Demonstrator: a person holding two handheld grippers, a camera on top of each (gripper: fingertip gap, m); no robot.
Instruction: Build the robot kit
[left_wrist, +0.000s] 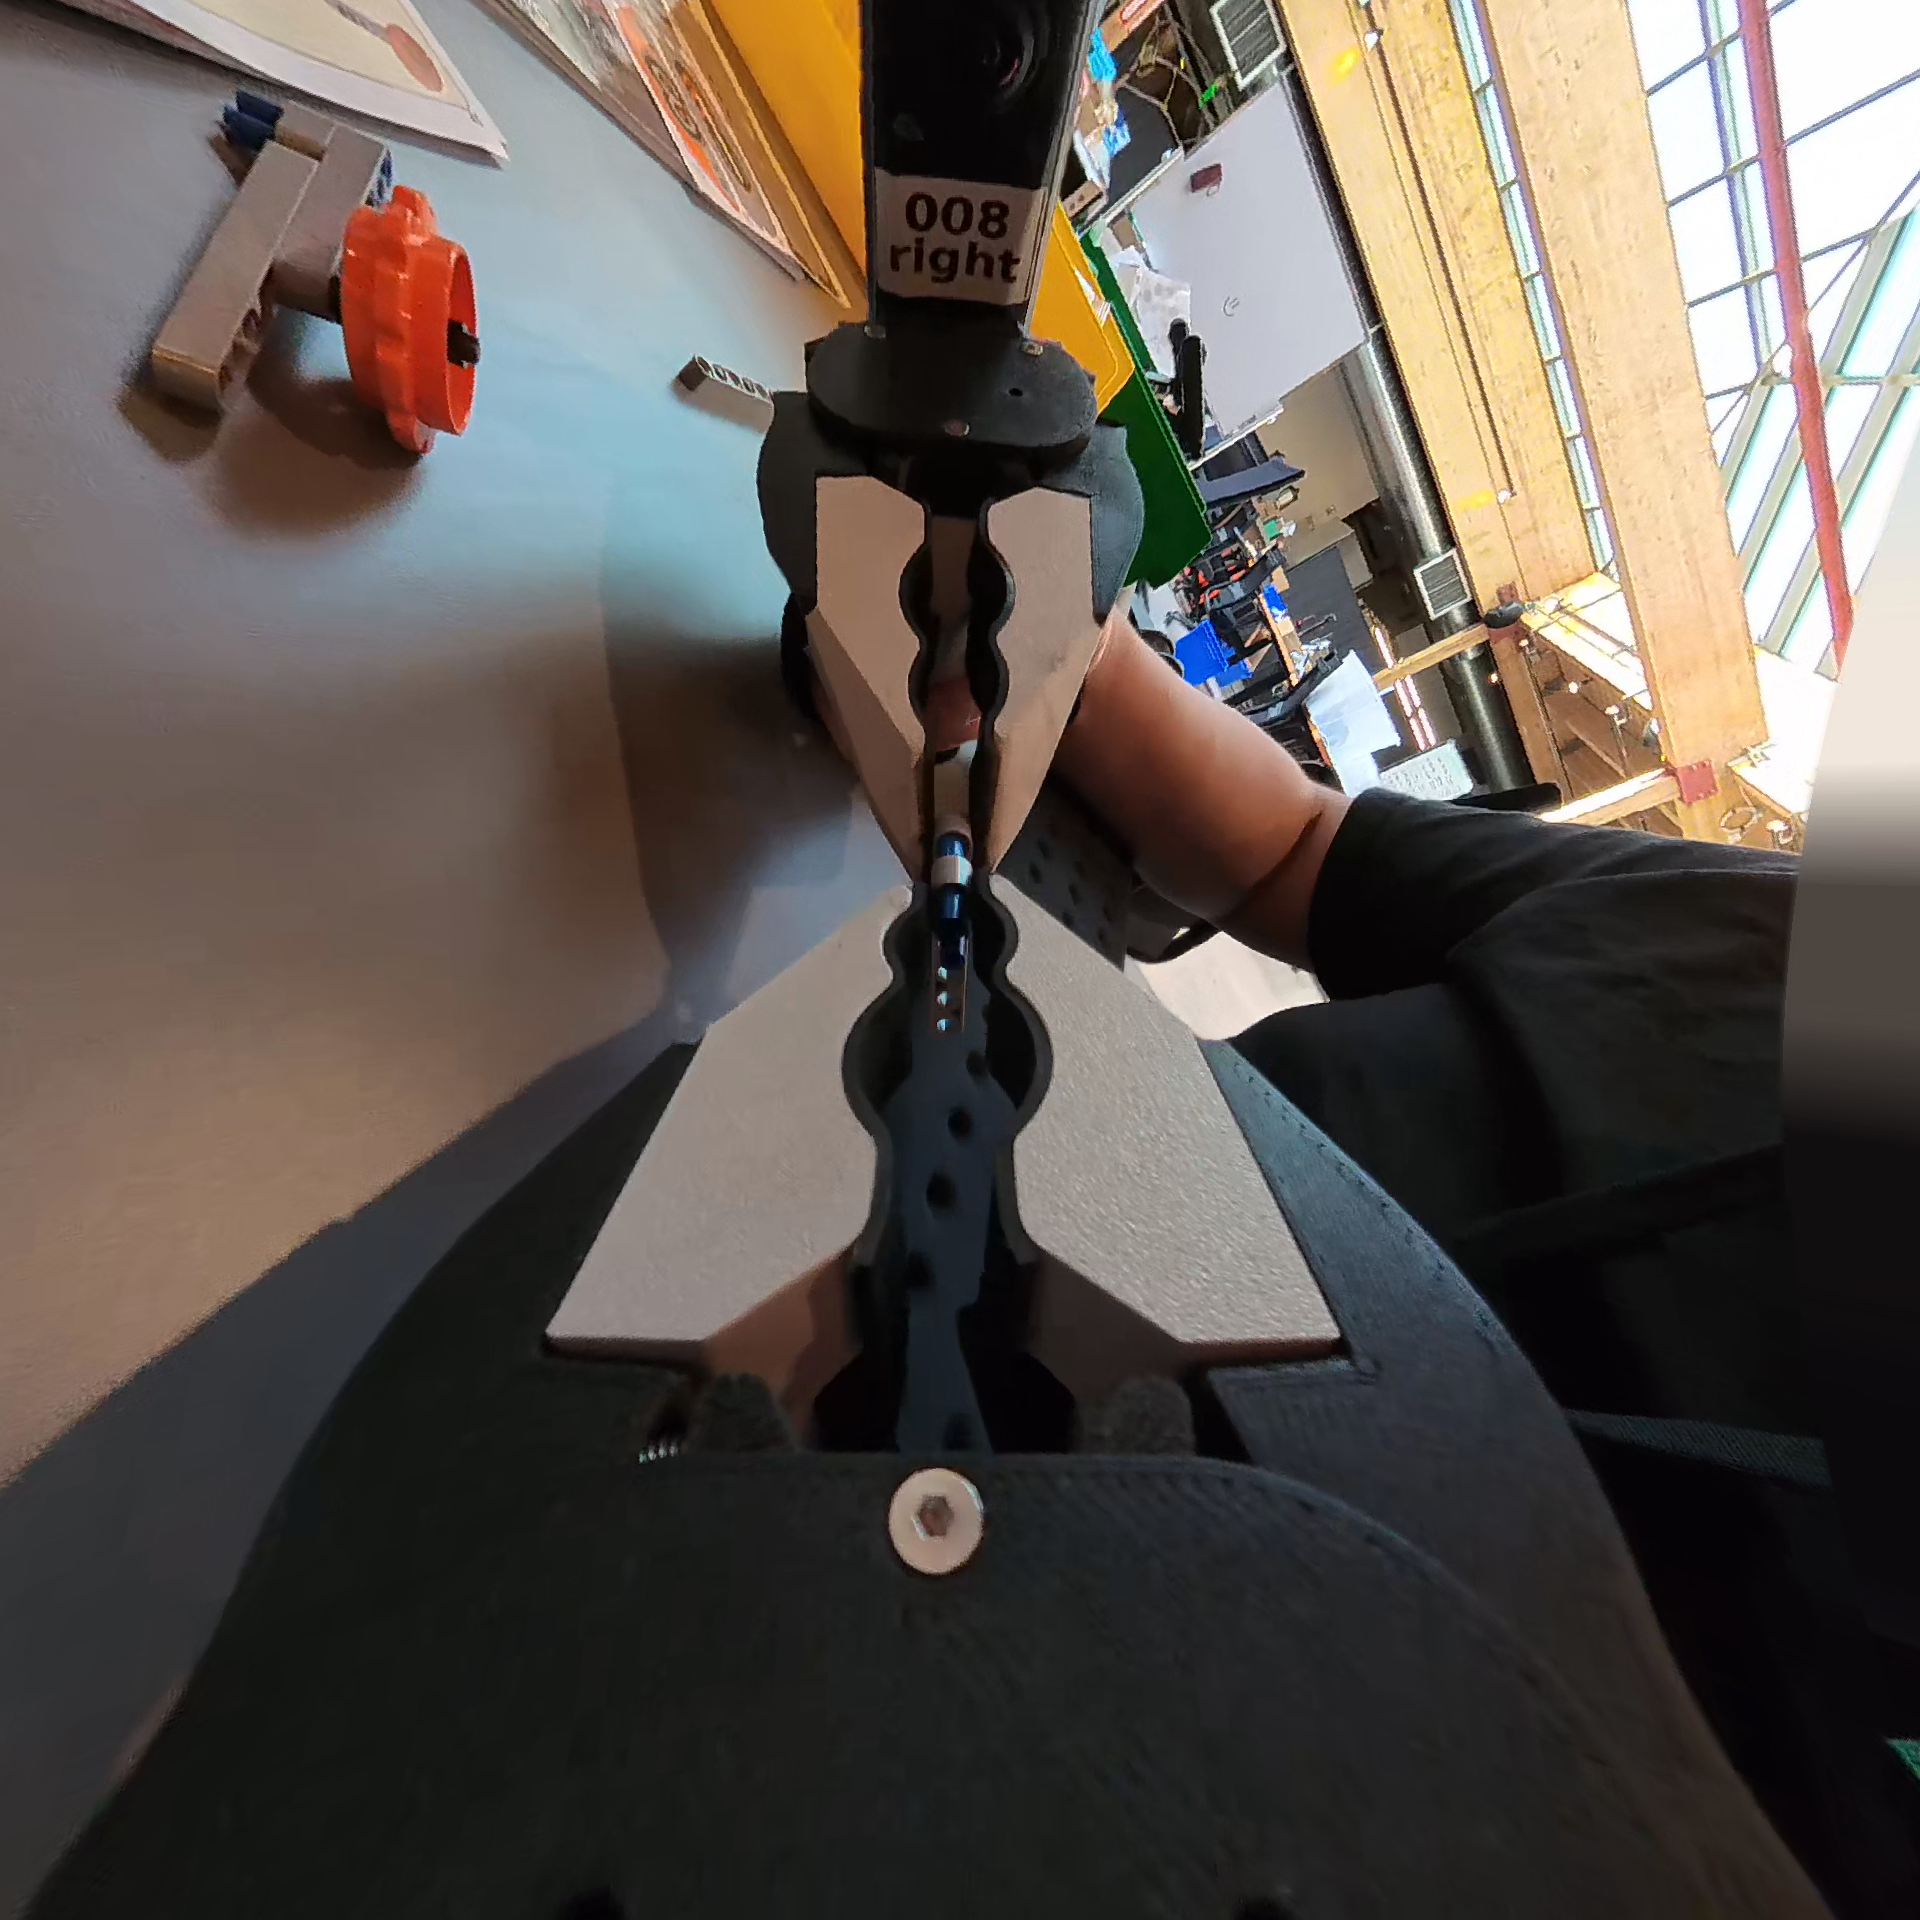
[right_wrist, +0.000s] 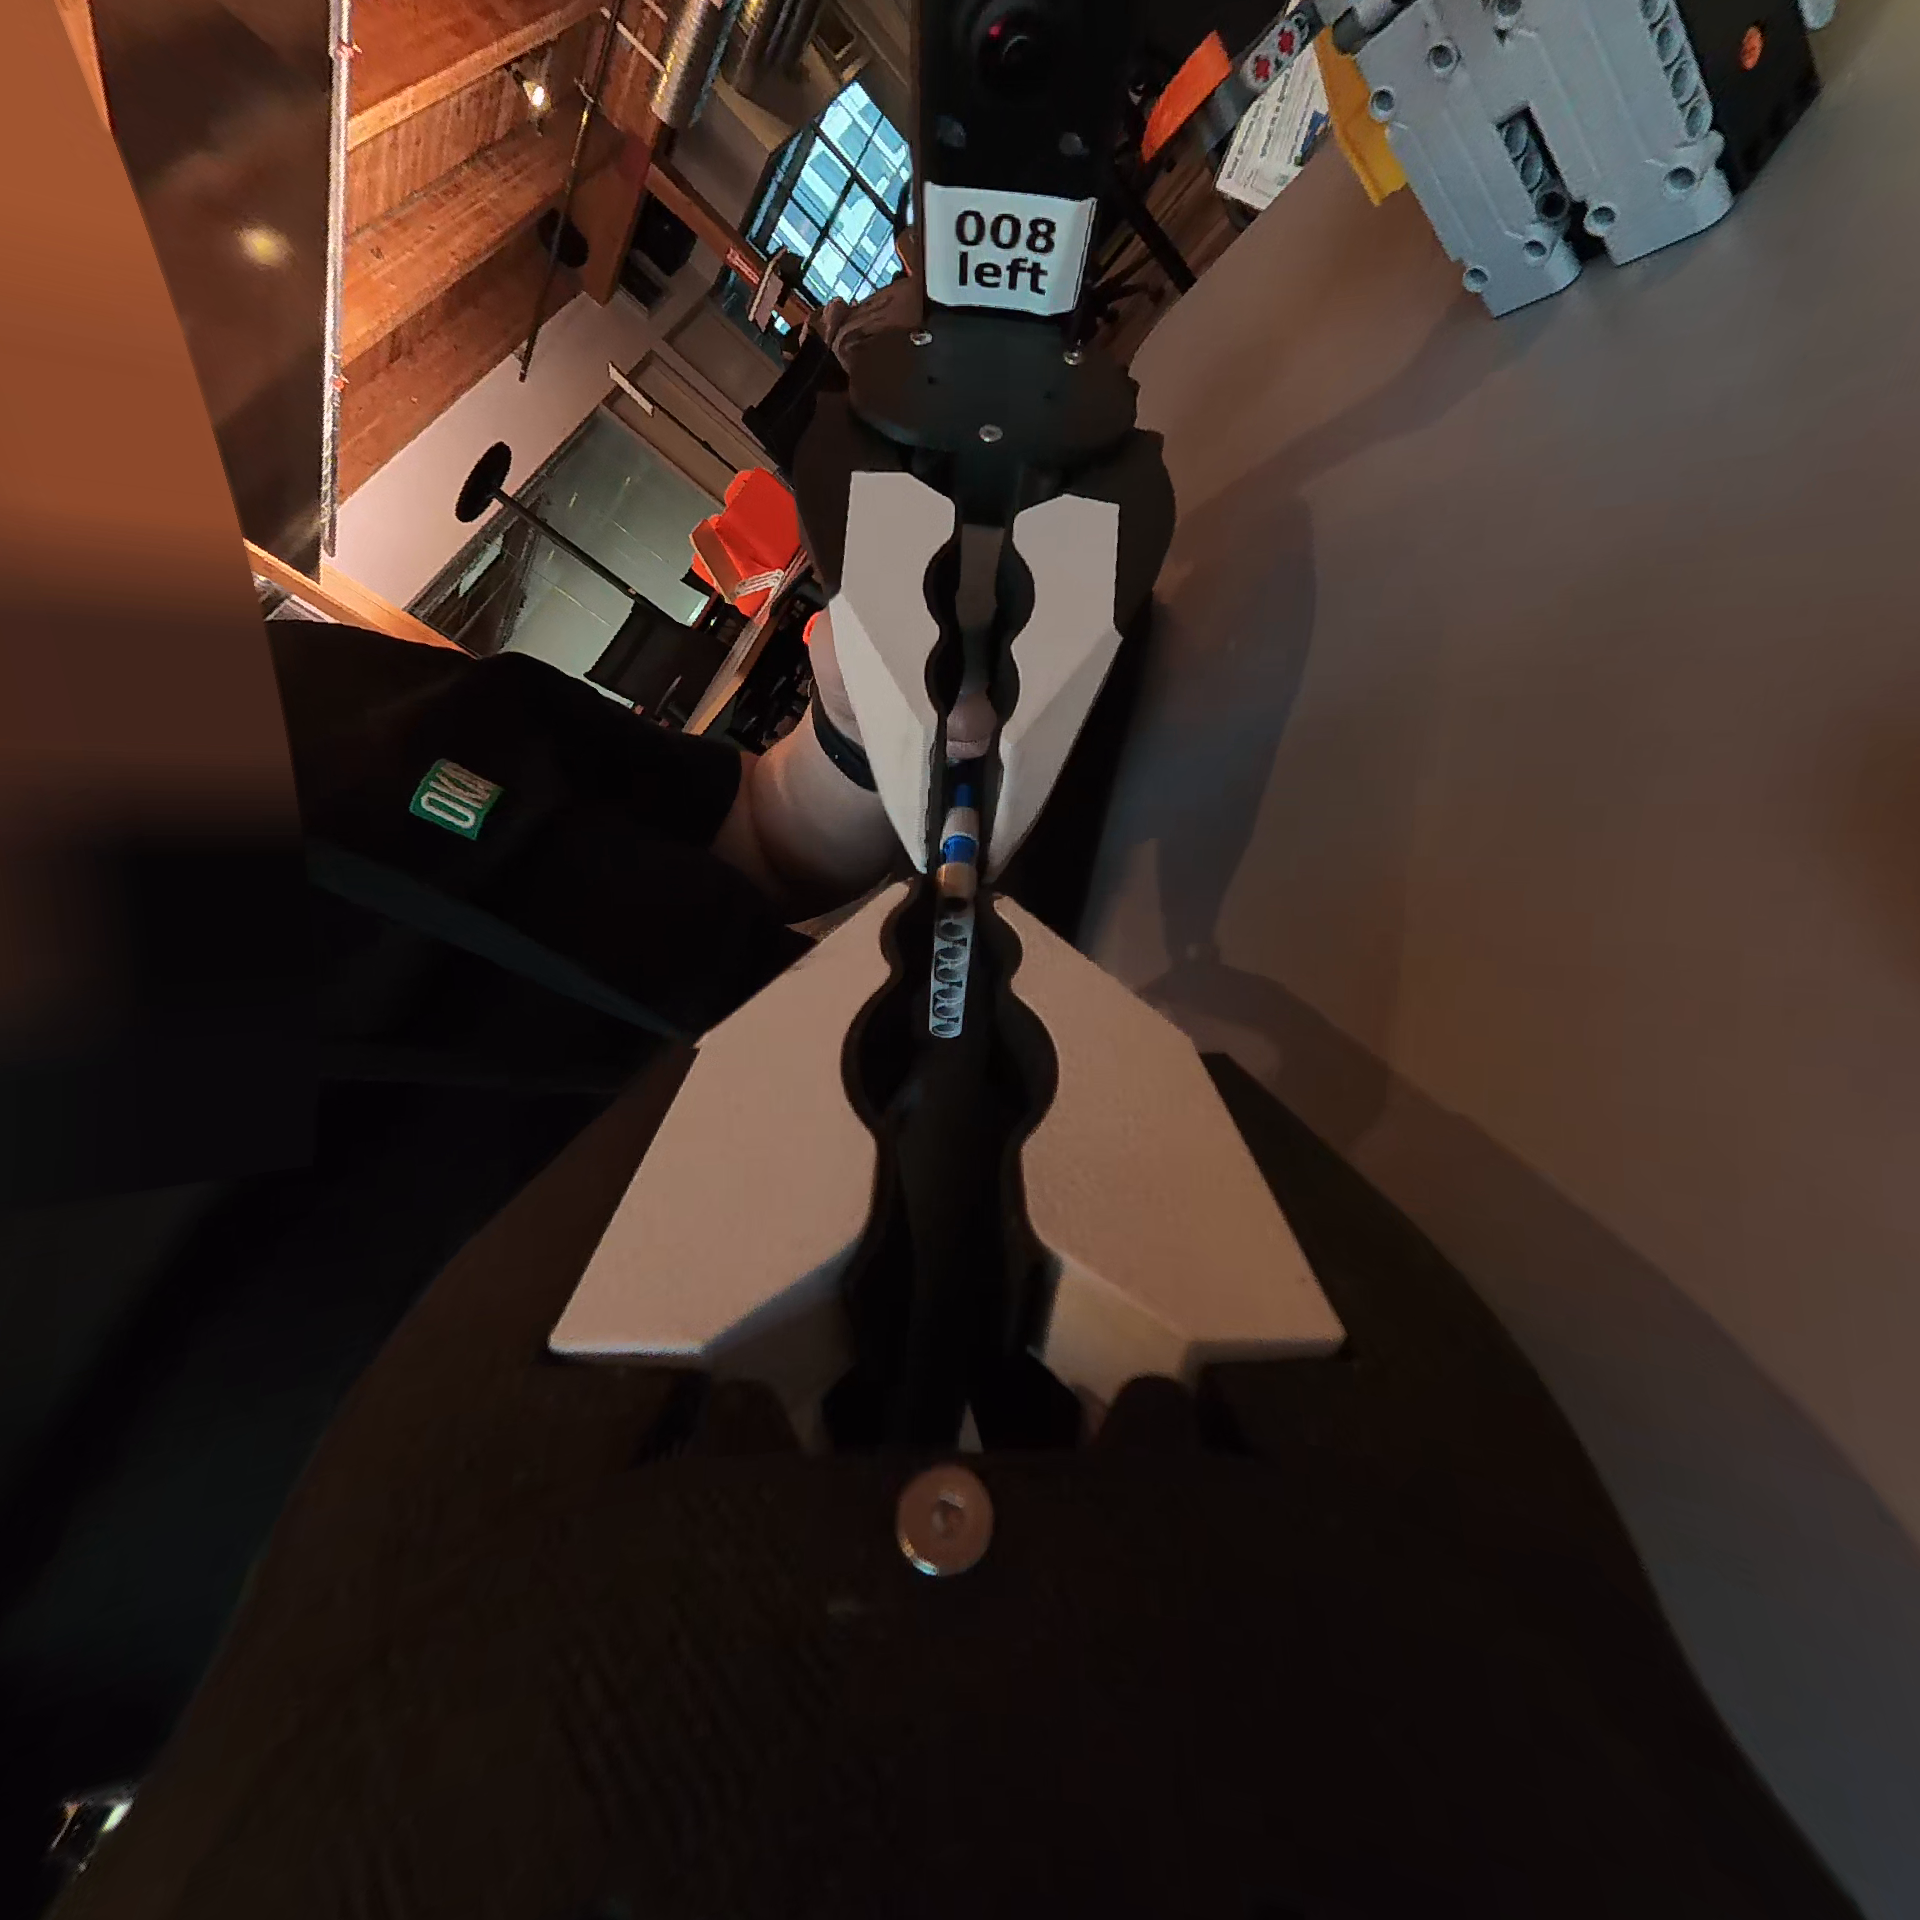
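In the left wrist view my left gripper (left_wrist: 951, 902) is shut on a dark perforated beam (left_wrist: 948, 1003) with a blue pin (left_wrist: 950, 912) at its tip. My right gripper (left_wrist: 954, 836) faces it tip to tip, shut on a pale grey beam (left_wrist: 952, 774). A white collar (left_wrist: 952, 865) sits where the two parts meet. In the right wrist view my right gripper (right_wrist: 951, 902) is shut on the grey perforated beam (right_wrist: 951, 977), whose tan end (right_wrist: 954, 881) touches the blue pin (right_wrist: 958, 826) in the left gripper (right_wrist: 961, 836). Both are held above the grey table (left_wrist: 312, 727).
An orange gear wheel (left_wrist: 407, 312) on joined grey beams (left_wrist: 260, 260) lies on the table at left, with a small grey beam (left_wrist: 727, 379) and printed sheets (left_wrist: 343, 62) beyond. Yellow (left_wrist: 1081, 301) and green (left_wrist: 1158, 488) bins stand behind. A large grey beam assembly (right_wrist: 1558, 156) stands at right. Only a small space, under 4 cm, lies between the two pairs of fingers.
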